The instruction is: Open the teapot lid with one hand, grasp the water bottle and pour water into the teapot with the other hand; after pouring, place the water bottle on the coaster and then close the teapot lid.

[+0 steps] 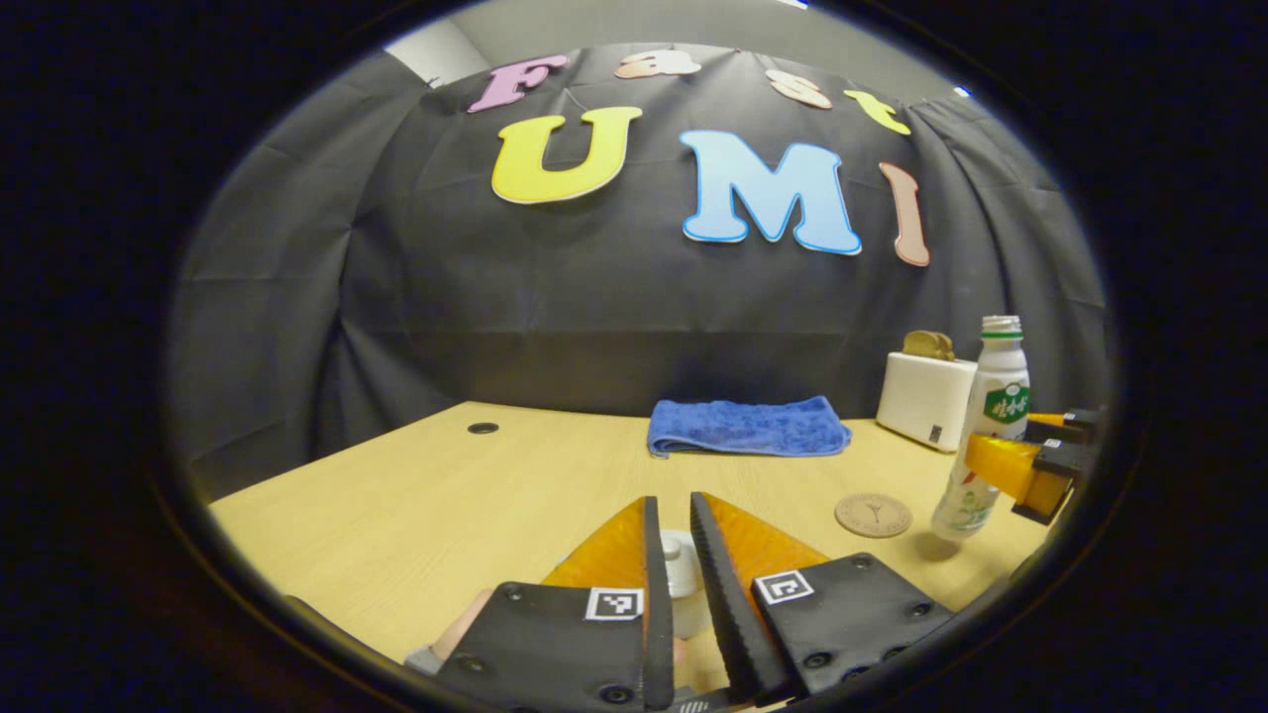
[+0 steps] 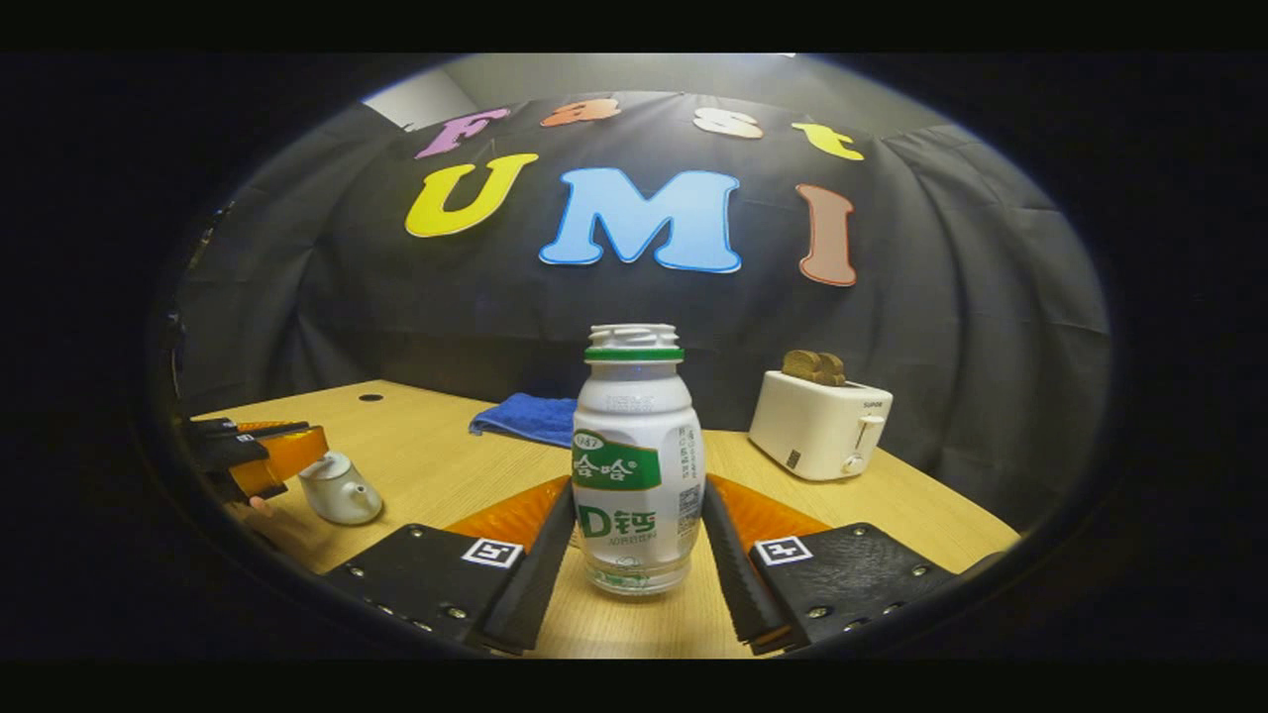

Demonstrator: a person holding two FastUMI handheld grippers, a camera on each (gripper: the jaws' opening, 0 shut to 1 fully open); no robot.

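Note:
A white teapot (image 2: 340,489) sits on the wooden table (image 1: 416,515) at the left of the right gripper view. My left gripper (image 1: 674,500) is shut on the small white knob of the teapot lid (image 1: 678,557), and the lid rests on the pot. From the right gripper view, the left gripper (image 2: 282,454) reaches in over the pot. An uncapped white bottle with a green label (image 2: 635,465) stands upright with its base at the tabletop. My right gripper (image 2: 637,485) is shut on the bottle's sides. A round cork coaster (image 1: 873,515) lies just left of the bottle (image 1: 986,436) and the right gripper (image 1: 1030,470).
A folded blue towel (image 1: 748,426) lies at the back of the table. A white toaster (image 2: 820,426) holding bread stands at the back right, behind the bottle. A small dark hole (image 1: 482,428) marks the far left of the tabletop.

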